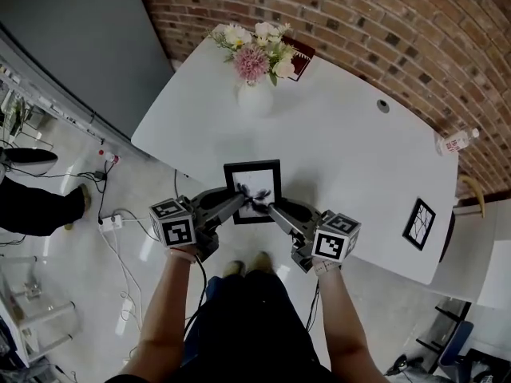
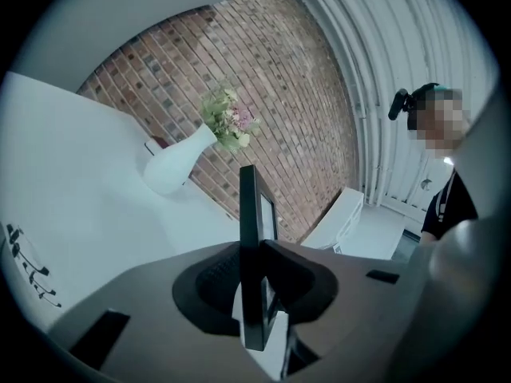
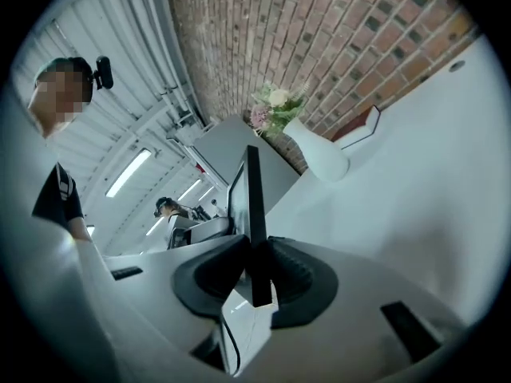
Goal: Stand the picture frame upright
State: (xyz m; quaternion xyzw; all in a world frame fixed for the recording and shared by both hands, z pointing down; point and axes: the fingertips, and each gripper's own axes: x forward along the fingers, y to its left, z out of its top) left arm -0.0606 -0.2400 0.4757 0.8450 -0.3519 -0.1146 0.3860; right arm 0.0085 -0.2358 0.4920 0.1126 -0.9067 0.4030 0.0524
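Observation:
A black picture frame (image 1: 252, 191) with a white print sits at the near edge of the white table (image 1: 343, 134), its face showing from above. My left gripper (image 1: 242, 200) is shut on its lower left part and my right gripper (image 1: 267, 207) on its lower right part. In the left gripper view the frame (image 2: 249, 214) runs edge-on between the dark pads of the left gripper (image 2: 254, 270). The right gripper view shows the frame (image 3: 254, 198) edge-on too, pinched in the right gripper (image 3: 259, 266). It looks tilted off the tabletop; how steeply I cannot tell.
A white vase of flowers (image 1: 255, 94) stands at the table's far side with a dark red book (image 1: 299, 58) behind it. A second small frame (image 1: 419, 223) lies near the right edge, a bottle (image 1: 457, 140) beyond it. Cables (image 1: 112, 222) cross the floor at left.

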